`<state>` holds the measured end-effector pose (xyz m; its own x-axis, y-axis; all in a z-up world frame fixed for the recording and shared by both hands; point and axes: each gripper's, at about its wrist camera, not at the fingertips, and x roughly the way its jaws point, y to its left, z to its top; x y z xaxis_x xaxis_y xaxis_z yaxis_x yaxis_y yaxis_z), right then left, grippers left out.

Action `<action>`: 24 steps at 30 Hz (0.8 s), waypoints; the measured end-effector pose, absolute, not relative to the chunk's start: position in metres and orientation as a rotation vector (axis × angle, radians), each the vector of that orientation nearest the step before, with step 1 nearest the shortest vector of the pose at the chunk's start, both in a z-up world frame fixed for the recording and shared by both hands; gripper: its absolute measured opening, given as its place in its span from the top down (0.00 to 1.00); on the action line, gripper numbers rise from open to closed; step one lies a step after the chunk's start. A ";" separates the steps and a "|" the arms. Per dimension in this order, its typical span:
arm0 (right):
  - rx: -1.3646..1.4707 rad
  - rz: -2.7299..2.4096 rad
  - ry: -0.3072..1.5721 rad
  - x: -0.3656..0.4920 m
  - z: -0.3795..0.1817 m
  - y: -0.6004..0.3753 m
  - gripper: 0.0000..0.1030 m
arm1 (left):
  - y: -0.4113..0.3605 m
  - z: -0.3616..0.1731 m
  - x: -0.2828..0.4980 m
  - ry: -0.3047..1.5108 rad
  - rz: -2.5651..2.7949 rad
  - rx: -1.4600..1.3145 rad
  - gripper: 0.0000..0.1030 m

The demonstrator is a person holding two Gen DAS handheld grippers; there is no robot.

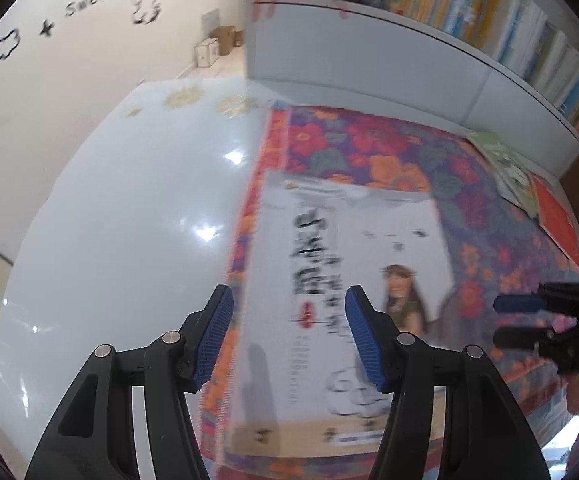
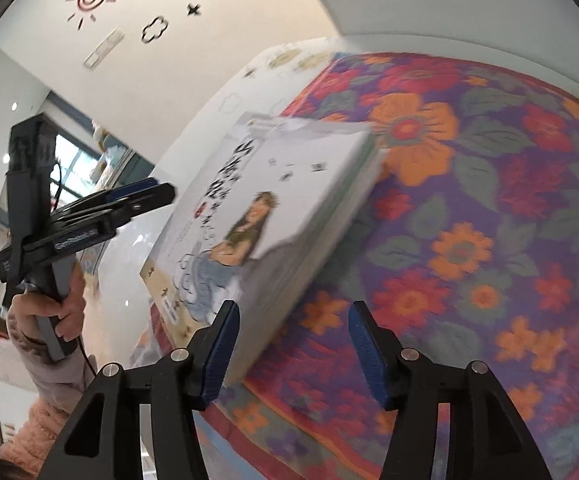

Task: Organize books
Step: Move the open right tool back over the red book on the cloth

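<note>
A: Two tongs, both apart. Left tongs [image 1: 289, 336] hang above the book [image 1: 353, 292], nothing betw. the pads. Right tongs [image 2: 293, 344] gape too, no grip.

B: Book's where?

A: Flat on the floral cloth [image 2: 469, 208], cover up, near the cloth's left border. In the right wrist view its near corner sits just by the right tongs' left pad [image 2: 221, 352]; touching or not, can't tell, too blurred.

B: Edges?

A: Cloth border runs along the book's left side; past it, bare white counter [image 1: 109, 220], glossy, lots of free room on that side. Far end: white shelf unit [image 1: 369, 64] w/ a row of shelved books [image 1: 529, 32] above.

B: Anything else on the cloth?

A: Green book [image 1: 505, 164] and a red one [image 1: 557, 216] at the far right, well apart from the white book. Wide open cloth betw. them.

B: And the hands?

A: Left hand [image 2: 45, 312] grips its handle, off the counter's left side, per the right wrist view.
</note>
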<state>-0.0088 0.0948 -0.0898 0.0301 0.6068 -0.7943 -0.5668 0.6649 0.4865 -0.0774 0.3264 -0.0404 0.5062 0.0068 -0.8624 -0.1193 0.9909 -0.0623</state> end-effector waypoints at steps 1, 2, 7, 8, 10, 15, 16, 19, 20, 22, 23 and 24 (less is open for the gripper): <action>0.052 0.885 1.244 -0.007 -0.088 0.081 0.47 | 0.314 -0.038 -0.074 1.040 0.056 -0.101 0.44; 0.061 0.873 1.242 -0.005 -0.086 0.072 0.47 | 0.303 -0.036 -0.072 1.040 0.039 -0.093 0.44; 0.131 0.758 1.190 0.005 -0.076 -0.008 0.46 | 0.235 -0.028 -0.047 1.033 -0.063 -0.092 0.44; 0.145 0.738 1.187 0.007 -0.075 -0.025 0.46 | 0.218 -0.027 -0.041 1.030 -0.081 -0.093 0.44; 0.178 0.680 1.177 0.011 -0.076 -0.064 0.46 | 0.186 -0.027 -0.027 1.027 -0.116 -0.094 0.44; 0.185 0.543 1.126 0.023 -0.078 -0.163 0.46 | 0.094 -0.042 0.008 1.049 -0.195 -0.089 0.44; 0.191 0.508 1.108 0.026 -0.078 -0.185 0.46 | 0.075 -0.048 0.016 1.049 -0.207 -0.094 0.44; 0.240 0.444 1.080 0.035 -0.080 -0.241 0.46 | 0.027 -0.057 0.034 1.032 -0.262 -0.121 0.44; 0.273 0.424 1.068 0.039 -0.080 -0.261 0.46 | 0.016 -0.059 0.038 1.029 -0.277 -0.114 0.44; 0.315 0.375 1.043 0.045 -0.082 -0.296 0.46 | -0.018 -0.068 0.055 1.033 -0.301 -0.073 0.44; 0.309 0.338 1.020 0.051 -0.082 -0.312 0.46 | -0.030 -0.070 0.061 1.029 -0.306 -0.064 0.44; 0.288 0.303 1.000 0.053 -0.081 -0.323 0.46 | -0.041 -0.073 0.068 1.026 -0.318 -0.061 0.44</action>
